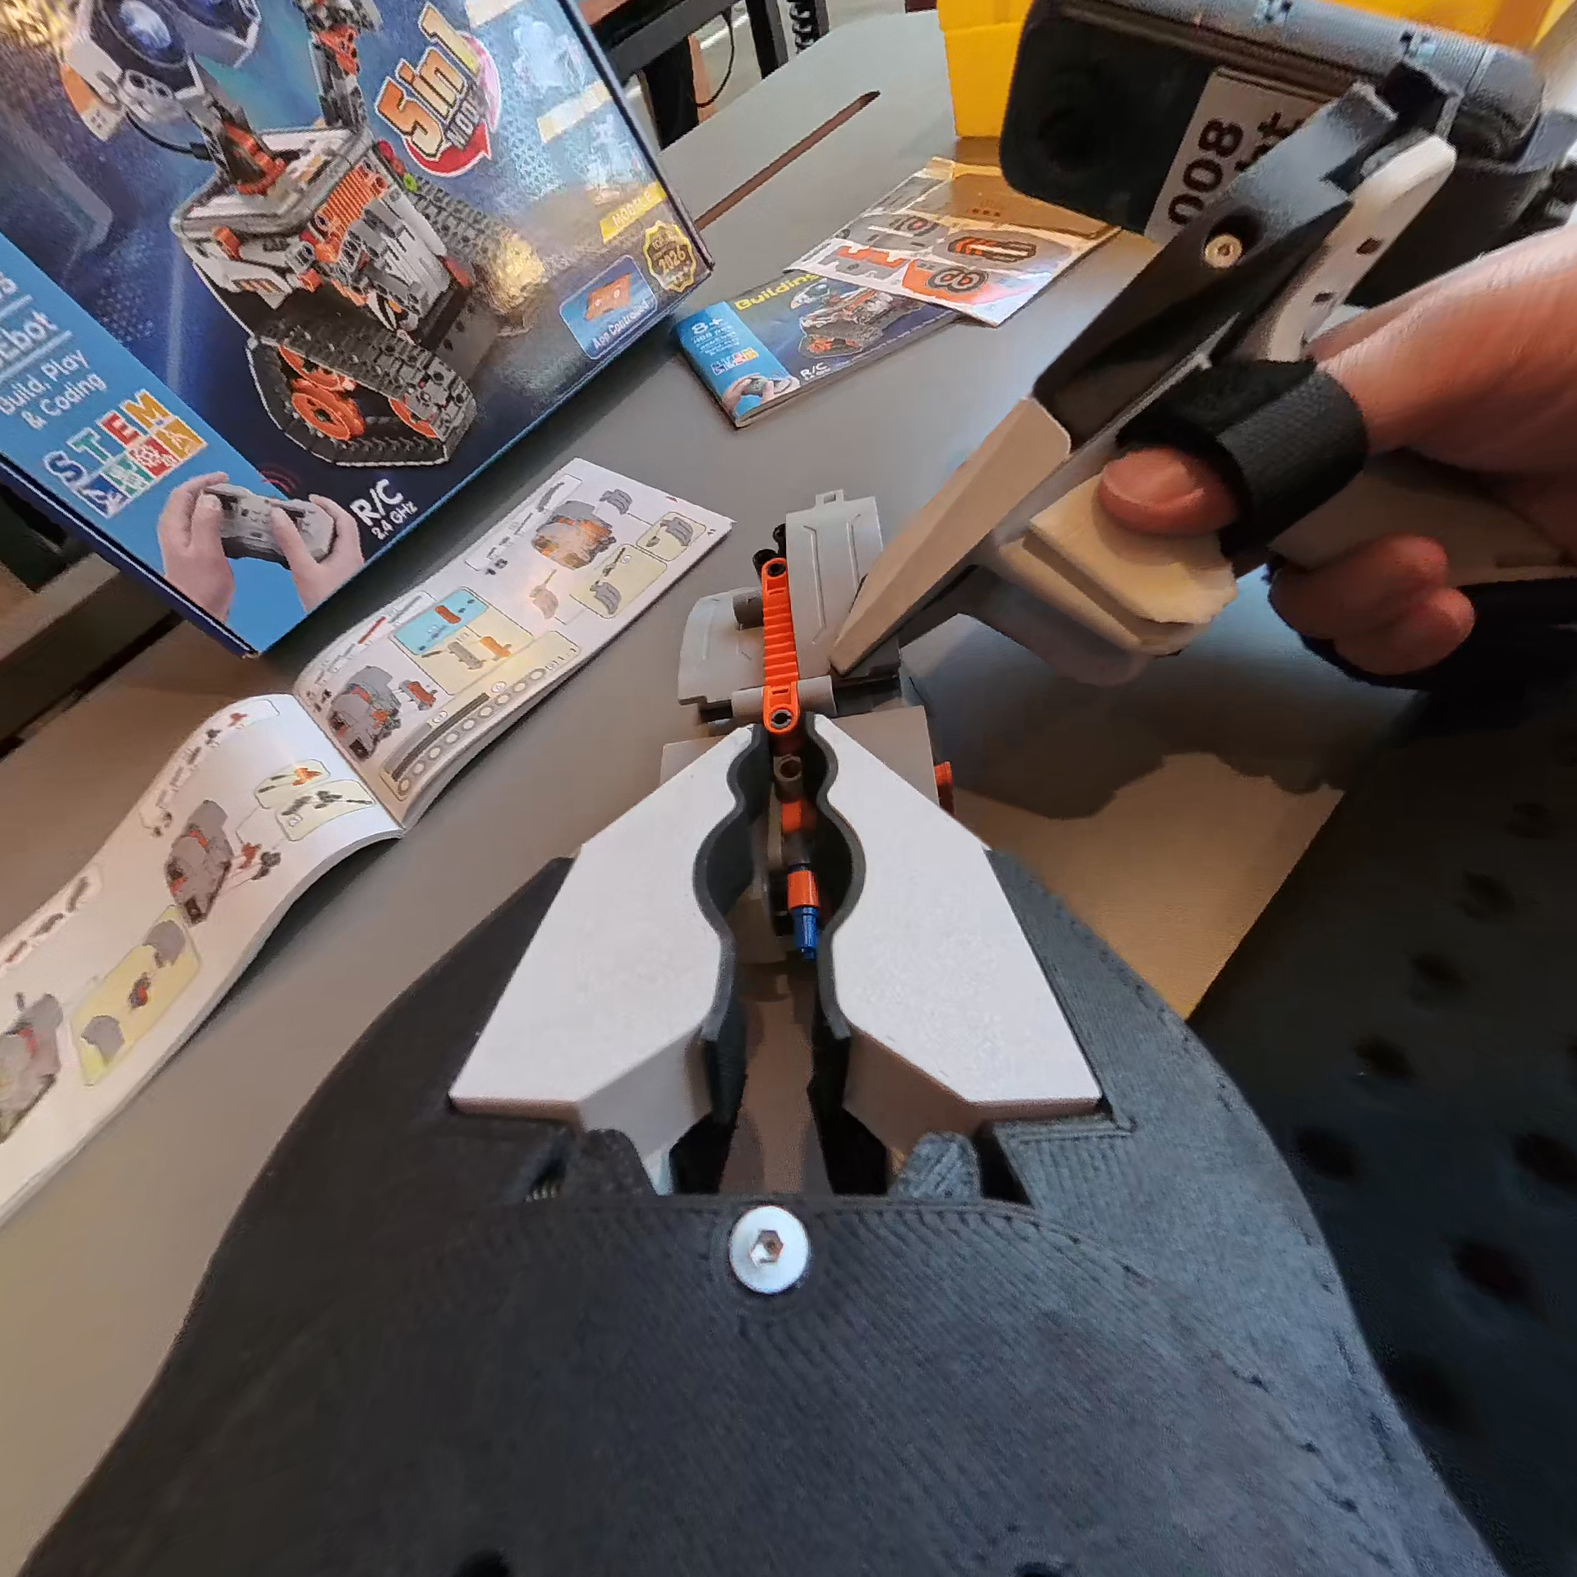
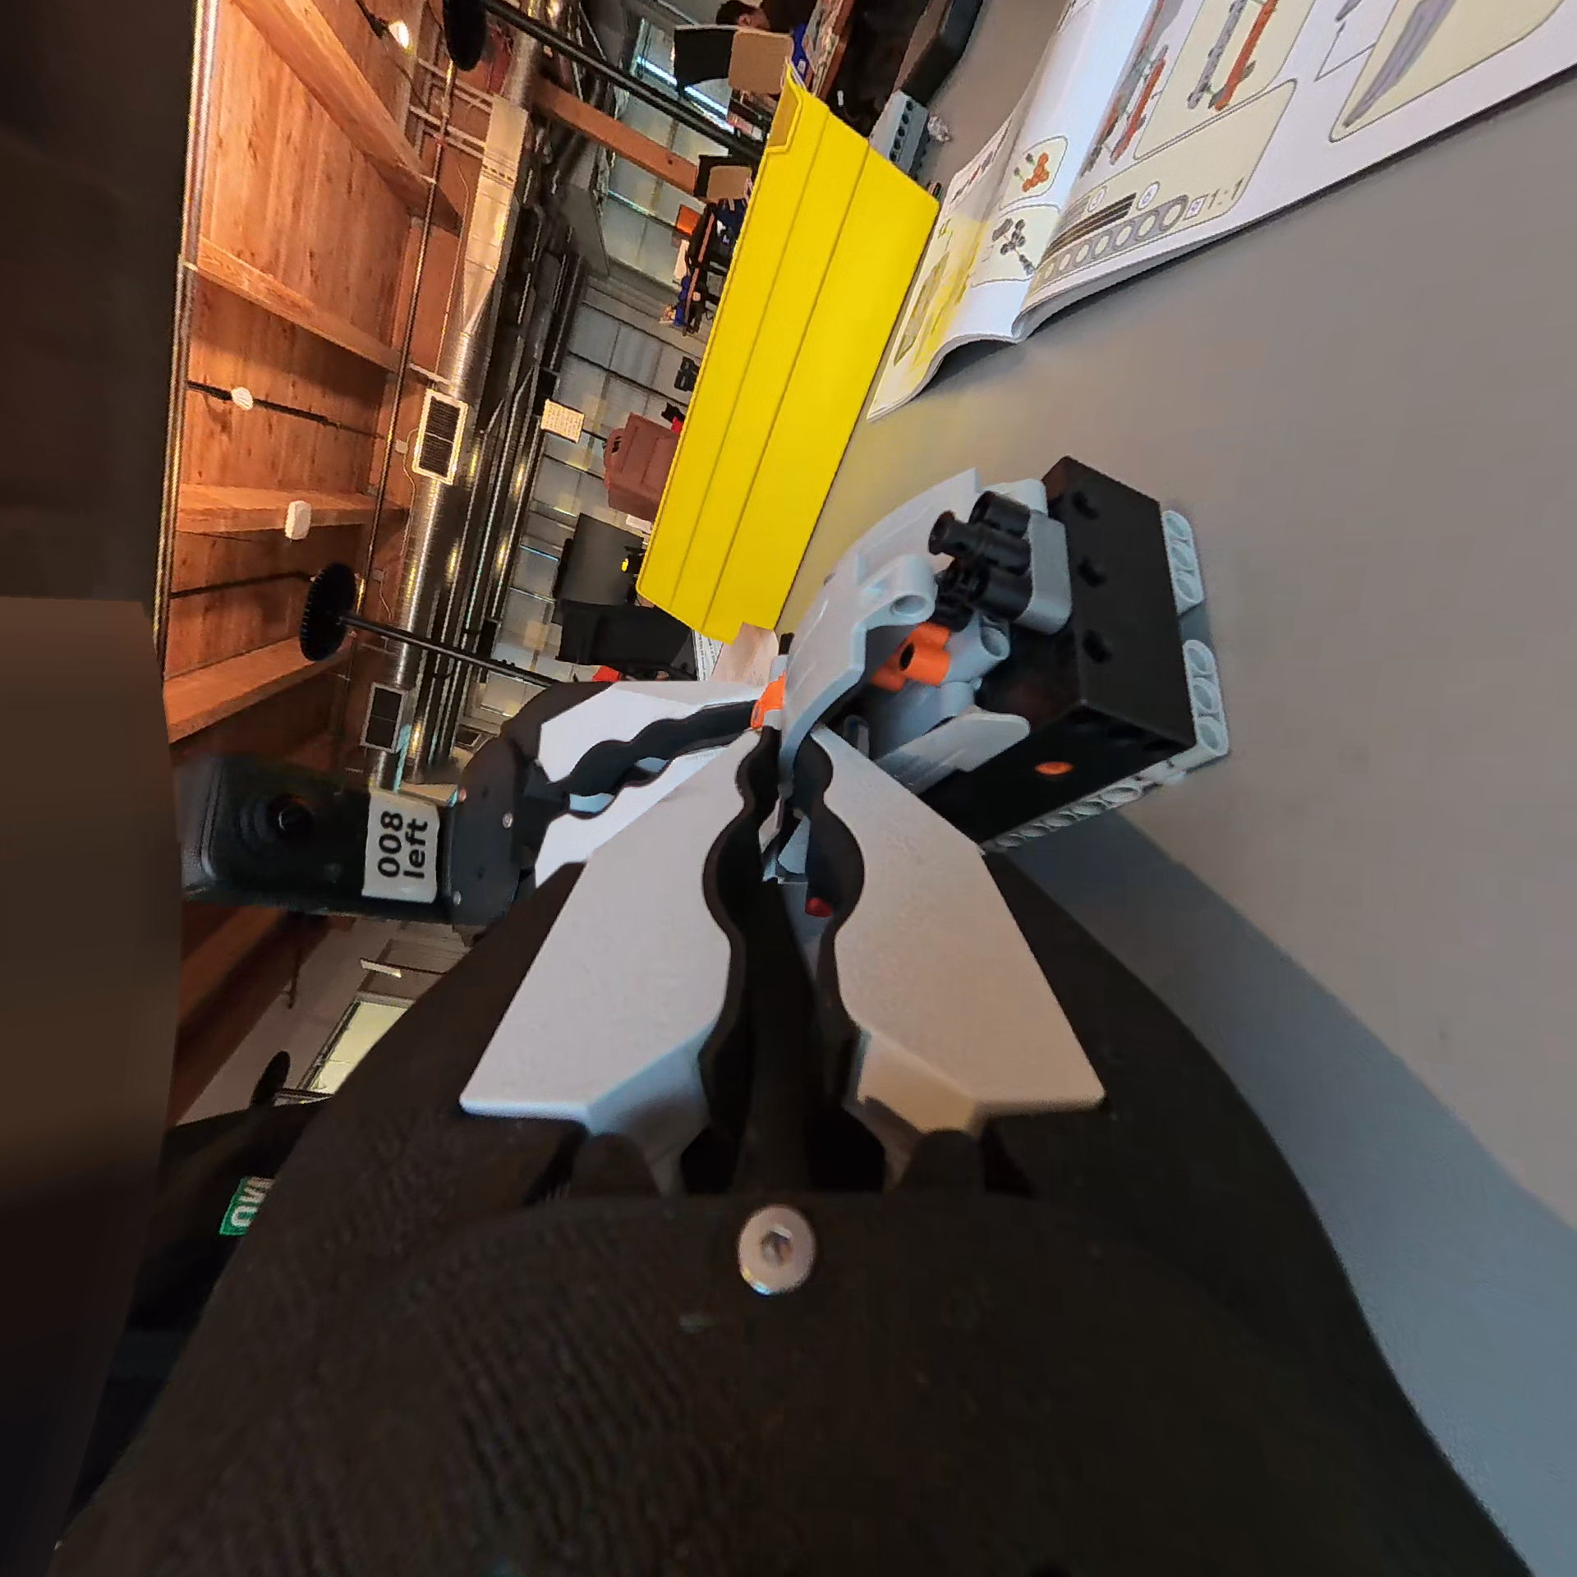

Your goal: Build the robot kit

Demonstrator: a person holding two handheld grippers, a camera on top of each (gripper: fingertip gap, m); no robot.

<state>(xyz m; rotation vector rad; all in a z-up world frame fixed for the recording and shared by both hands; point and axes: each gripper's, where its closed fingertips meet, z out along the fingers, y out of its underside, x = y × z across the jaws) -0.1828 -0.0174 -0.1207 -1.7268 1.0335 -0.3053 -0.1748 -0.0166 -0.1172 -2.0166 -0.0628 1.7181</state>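
Note:
A small brick assembly [image 1: 819, 546] of grey panels, black blocks and an orange beam [image 1: 781, 640] rests on the grey table [image 1: 546, 819]. My left gripper [image 1: 781, 734] is shut on its near end, with orange and blue pins showing between the fingers. My right gripper [image 1: 862, 657], held by a hand, comes in from the upper right and pinches a grey panel of the assembly. In the right wrist view, which is turned on its side, my right gripper [image 2: 789, 742] is shut on a curved grey panel of the assembly [image 2: 1109, 614]. The left gripper [image 2: 725, 725] meets it from the left.
The blue kit box [image 1: 299, 299] stands at the back left. An open instruction booklet [image 1: 427, 683] lies left of the assembly. A small booklet [image 1: 794, 350] and a sticker sheet [image 1: 956, 247] lie behind. A yellow bin [image 2: 794, 384] stands at the back. A black perforated mat [image 1: 1408, 1024] lies at right. Both grippers' tips are close together, under 4 cm apart.

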